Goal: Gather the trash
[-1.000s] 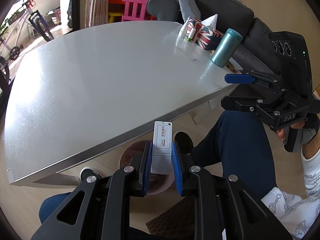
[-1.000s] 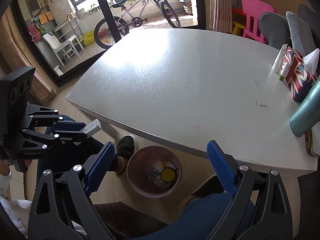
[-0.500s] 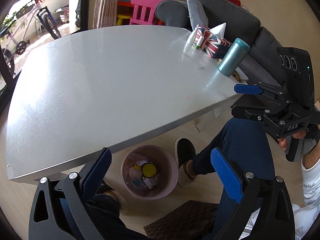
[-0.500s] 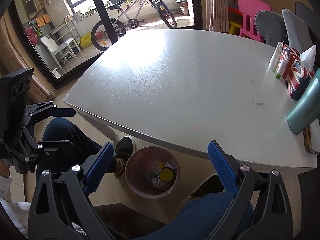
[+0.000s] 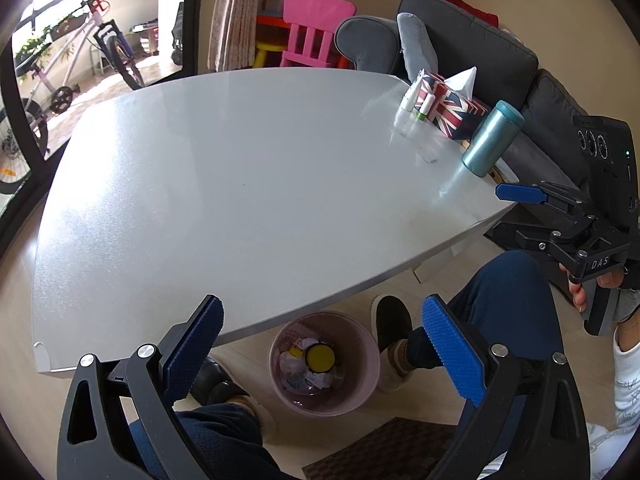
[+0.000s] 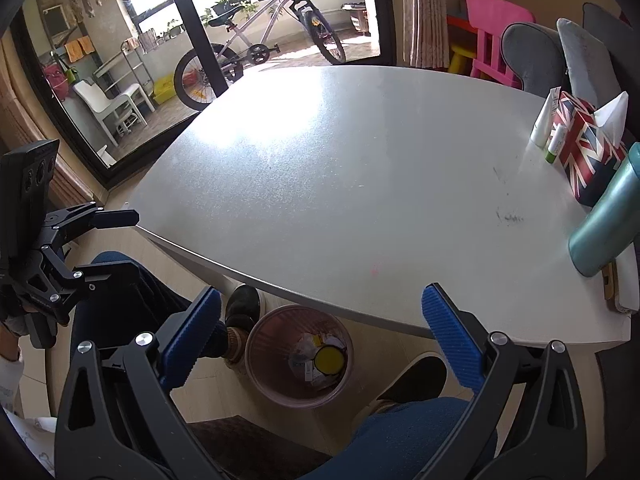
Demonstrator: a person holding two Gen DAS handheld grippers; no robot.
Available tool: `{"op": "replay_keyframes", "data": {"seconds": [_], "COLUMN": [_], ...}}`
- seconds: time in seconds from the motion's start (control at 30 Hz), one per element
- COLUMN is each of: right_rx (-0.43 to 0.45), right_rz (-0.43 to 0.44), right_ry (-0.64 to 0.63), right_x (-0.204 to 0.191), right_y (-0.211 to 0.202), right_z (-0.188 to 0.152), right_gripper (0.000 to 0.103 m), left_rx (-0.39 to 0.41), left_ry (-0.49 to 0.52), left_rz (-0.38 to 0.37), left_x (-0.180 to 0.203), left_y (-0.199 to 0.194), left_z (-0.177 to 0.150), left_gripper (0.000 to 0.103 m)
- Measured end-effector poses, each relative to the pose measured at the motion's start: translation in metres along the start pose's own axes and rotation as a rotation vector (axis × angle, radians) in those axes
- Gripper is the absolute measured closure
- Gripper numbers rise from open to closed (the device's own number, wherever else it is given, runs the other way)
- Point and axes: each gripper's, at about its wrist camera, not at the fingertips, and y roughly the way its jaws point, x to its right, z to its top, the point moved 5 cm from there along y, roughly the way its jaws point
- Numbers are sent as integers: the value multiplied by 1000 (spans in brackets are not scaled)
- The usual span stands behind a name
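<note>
Left hand-held gripper (image 5: 322, 334): black frame, blue ribbed pads, jaws spread wide and released, nothing between them. It is held above the near edge of the pale grey speckled bench (image 5: 240, 184) and angled down toward the floor.

Right hand-held gripper (image 6: 320, 330): same build; its jaws are opening and already stand wide, with nothing between the pads. The left wrist view shows it off the right end of the bench, gripped by a hand in a white patterned sleeve.

Round pink plastic waste bin (image 5: 324, 364): stands on the light wood floor under the bench's near edge, between the person's two dark shoes. The collected trash (image 6: 316, 358) lies inside it: crumpled paper and wrappers with a round yellow lid on top.

Bench right end: a Union Jack tissue box (image 5: 450, 106) with a white tissue protruding, two small white tubes just beside it, and a teal metal tumbler (image 5: 492, 138) upright near the edge. The remaining surface carries only faint dark scuff marks.
</note>
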Motion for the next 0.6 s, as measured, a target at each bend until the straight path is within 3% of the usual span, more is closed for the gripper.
{"op": "replay_keyframes", "data": {"seconds": [0.6], "right_rx": [85], "right_rz": [-71], "right_ry": [-17], "right_x": [24], "right_y": [1], "right_z": [75], "right_gripper": [4], "left_rx": [108], "left_ry": [-10], "left_rz": [95], "left_x": [-44], "left_y": [-13], "left_z": [58], "left_gripper": [7]}}
